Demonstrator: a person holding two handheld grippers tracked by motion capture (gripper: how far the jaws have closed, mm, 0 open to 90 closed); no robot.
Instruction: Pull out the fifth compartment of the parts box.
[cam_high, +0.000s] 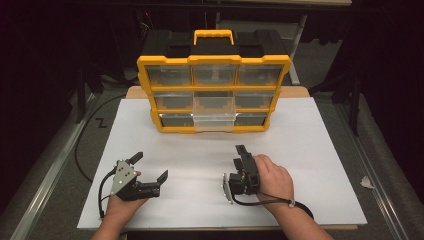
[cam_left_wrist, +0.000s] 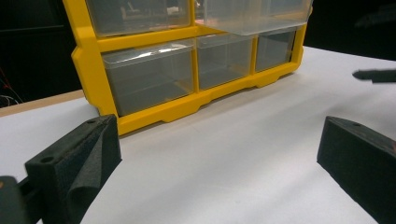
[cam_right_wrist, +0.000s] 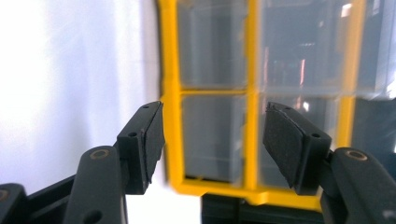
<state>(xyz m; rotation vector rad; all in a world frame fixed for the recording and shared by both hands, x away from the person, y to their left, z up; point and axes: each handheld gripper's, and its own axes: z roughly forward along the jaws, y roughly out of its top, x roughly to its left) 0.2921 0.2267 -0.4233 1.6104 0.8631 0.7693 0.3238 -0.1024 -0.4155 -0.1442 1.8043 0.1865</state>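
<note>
A yellow and black organizer (cam_high: 213, 60) with clear drawers stands at the back of the white board (cam_high: 300, 150). Its lower middle drawer (cam_high: 213, 122) is pulled partly out. My left gripper (cam_high: 149, 167) rests low at the front left, pointing right, jaws wide open and empty. From the left gripper view (cam_left_wrist: 217, 154) the organizer (cam_left_wrist: 140, 116) stands ahead, and the tip of the other gripper (cam_left_wrist: 373, 74) pokes in at the right. My right gripper (cam_high: 242, 152) is rolled on its side near the front middle, aimed at the organizer (cam_right_wrist: 252, 93). Its jaws (cam_right_wrist: 212, 135) stand apart with nothing between them.
The board's front edge runs just behind my wrists. A crumpled scrap (cam_high: 367, 182) lies on the grey floor at the right. A black cable (cam_high: 82, 150) loops off the left side beside a metal rail (cam_high: 45, 195). Dark stands surround the table's back.
</note>
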